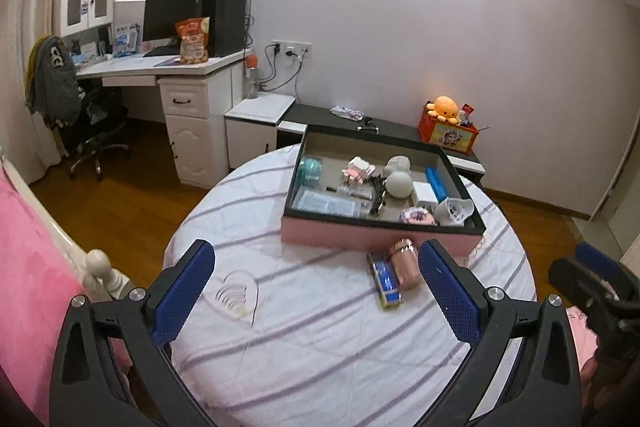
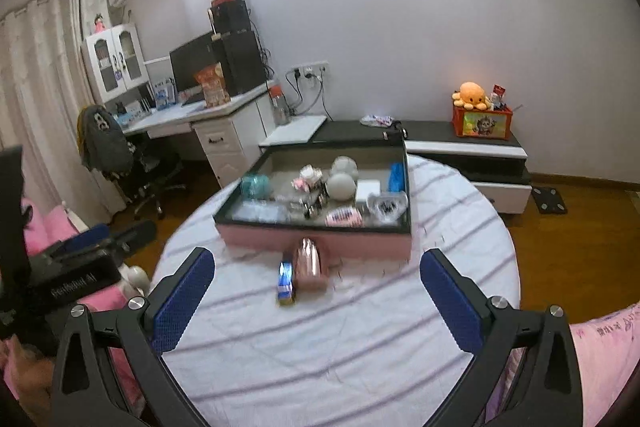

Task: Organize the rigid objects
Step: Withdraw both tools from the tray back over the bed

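Observation:
A pink box with a dark rim sits on the far half of a round table under a striped white cloth. It holds several small items, among them two grey balls and a teal roll. In front of the box lie a shiny pink cylinder and a small blue and gold box; they also show in the right wrist view as the pink cylinder and the blue box. My left gripper is open and empty above the table. My right gripper is open and empty.
A low black and white cabinet behind the table carries an orange toy box. A white desk with a monitor and an office chair stand at the left. Pink bedding lies at the left edge.

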`<state>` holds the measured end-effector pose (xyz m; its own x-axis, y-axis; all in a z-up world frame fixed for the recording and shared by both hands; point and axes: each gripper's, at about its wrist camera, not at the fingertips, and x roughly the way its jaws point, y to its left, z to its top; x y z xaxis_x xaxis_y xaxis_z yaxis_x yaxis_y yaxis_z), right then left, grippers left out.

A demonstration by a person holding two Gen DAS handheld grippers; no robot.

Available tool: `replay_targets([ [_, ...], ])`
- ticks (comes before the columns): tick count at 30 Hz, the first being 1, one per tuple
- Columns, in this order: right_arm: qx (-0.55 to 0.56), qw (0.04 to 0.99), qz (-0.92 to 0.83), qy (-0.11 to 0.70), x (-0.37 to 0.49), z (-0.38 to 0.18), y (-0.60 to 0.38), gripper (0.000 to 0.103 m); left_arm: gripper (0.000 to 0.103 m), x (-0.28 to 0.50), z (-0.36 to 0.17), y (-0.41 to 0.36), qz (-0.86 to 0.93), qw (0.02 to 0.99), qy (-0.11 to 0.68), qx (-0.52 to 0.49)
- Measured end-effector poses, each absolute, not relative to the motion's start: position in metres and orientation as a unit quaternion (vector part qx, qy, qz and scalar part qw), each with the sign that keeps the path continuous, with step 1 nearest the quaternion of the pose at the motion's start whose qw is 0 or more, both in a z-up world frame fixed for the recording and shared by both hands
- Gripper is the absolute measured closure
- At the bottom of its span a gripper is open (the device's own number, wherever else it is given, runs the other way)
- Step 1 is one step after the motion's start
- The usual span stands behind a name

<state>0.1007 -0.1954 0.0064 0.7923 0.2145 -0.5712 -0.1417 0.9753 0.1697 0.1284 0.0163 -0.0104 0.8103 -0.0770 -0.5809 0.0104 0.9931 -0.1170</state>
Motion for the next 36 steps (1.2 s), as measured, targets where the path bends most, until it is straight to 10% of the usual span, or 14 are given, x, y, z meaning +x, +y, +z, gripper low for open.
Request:
replay_targets([
  [36, 0.057, 0.927, 0.09, 0.36, 0.116, -0.028, -0.196, 0.0, 0.0, 0.129, -0.04, 0.013, -0.024, 0.938, 0.344, -0.047],
])
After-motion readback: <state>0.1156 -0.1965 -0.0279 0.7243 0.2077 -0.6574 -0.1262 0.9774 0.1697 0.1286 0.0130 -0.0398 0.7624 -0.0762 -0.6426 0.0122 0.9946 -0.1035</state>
